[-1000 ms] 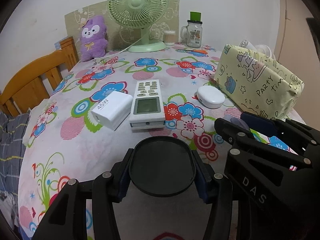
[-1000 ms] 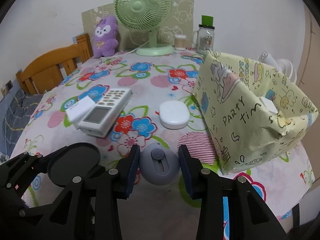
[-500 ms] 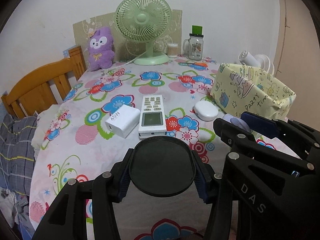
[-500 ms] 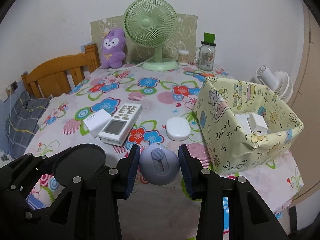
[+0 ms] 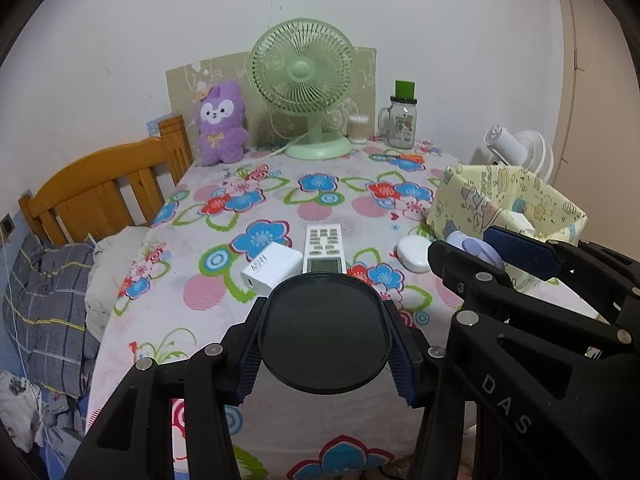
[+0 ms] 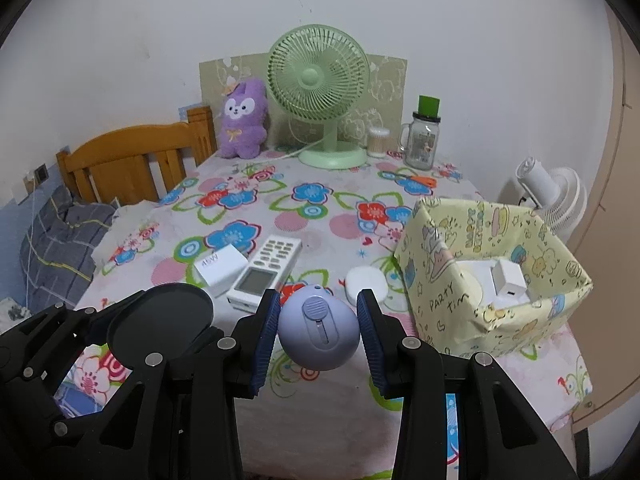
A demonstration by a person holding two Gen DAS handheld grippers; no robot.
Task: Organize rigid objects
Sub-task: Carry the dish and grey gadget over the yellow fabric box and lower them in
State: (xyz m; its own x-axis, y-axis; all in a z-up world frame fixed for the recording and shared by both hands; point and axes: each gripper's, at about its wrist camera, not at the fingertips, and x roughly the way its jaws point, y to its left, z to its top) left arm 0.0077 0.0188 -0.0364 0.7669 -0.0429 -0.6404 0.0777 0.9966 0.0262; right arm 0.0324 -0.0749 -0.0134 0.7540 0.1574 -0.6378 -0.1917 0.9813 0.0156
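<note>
- Clamping a flat, matte black oval disc [image 5: 323,332] between ribbed blue pads [image 5: 251,354], the left gripper [image 5: 326,342] fills the 6 o'clock part of the left wrist view, holding the disc above the counter [image 5: 192,304] and its glossy floral cloth.
- At 12 o'clock from the disc lie a boxy white charger [image 5: 272,267] and a slim white remote [image 5: 325,249] with a grey screen, side by side and touching or nearly so.
- A smooth white oval case [image 5: 414,253] sits at 2 o'clock, near the paper-wrapped yellow box [image 5: 472,204].
- Far back stand a green slatted fan [image 5: 304,80], a fuzzy purple plush [image 5: 220,124] and a glass mug jar [image 5: 402,124].
- In the right wrist view, the right gripper [image 6: 318,330] grips a rounded lavender plastic gadget [image 6: 318,334] with a ridged slider, raised over the counter's near edge at 6 o'clock.
- The yellow box stands open at 3 o'clock; white blocky items [image 6: 508,282] lie inside it.
- The white case rests just beside the box's left wall, the remote and charger at 11 o'clock from the gadget.
- The black disc shows at 9 o'clock, in the left gripper.
</note>
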